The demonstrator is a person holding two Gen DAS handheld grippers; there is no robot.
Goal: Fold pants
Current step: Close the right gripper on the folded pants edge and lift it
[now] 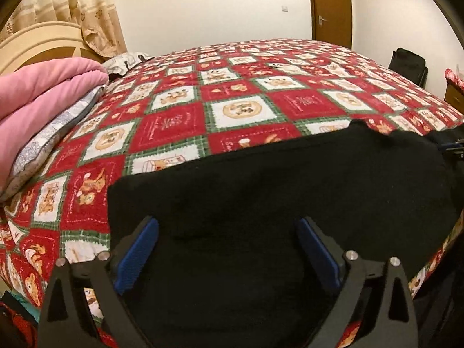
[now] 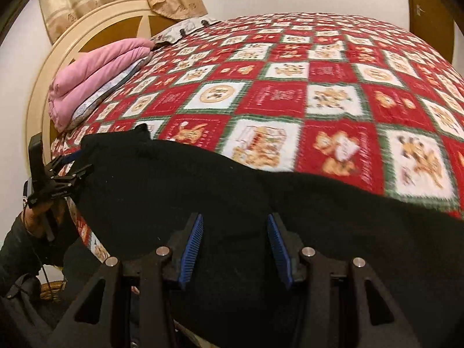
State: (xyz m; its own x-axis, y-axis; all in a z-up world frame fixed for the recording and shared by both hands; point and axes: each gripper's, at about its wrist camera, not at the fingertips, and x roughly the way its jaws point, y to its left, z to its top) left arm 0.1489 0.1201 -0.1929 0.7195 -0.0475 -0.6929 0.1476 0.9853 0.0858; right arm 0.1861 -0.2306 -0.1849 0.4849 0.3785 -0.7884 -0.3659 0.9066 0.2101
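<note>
Pants point(image 1: 275, 191): matt black knit cloth. Bedspread point(image 1: 179, 121): soft printed cotton, matt.

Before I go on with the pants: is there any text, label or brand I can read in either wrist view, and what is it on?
Nothing can be read for certain.
Red squares of the bedspread: stitched white lettering, too small and blurred to read.
Left gripper, seen from the right wrist: a small white mark on its body, too small to read.
Black pants: no label or tag visible.
</note>
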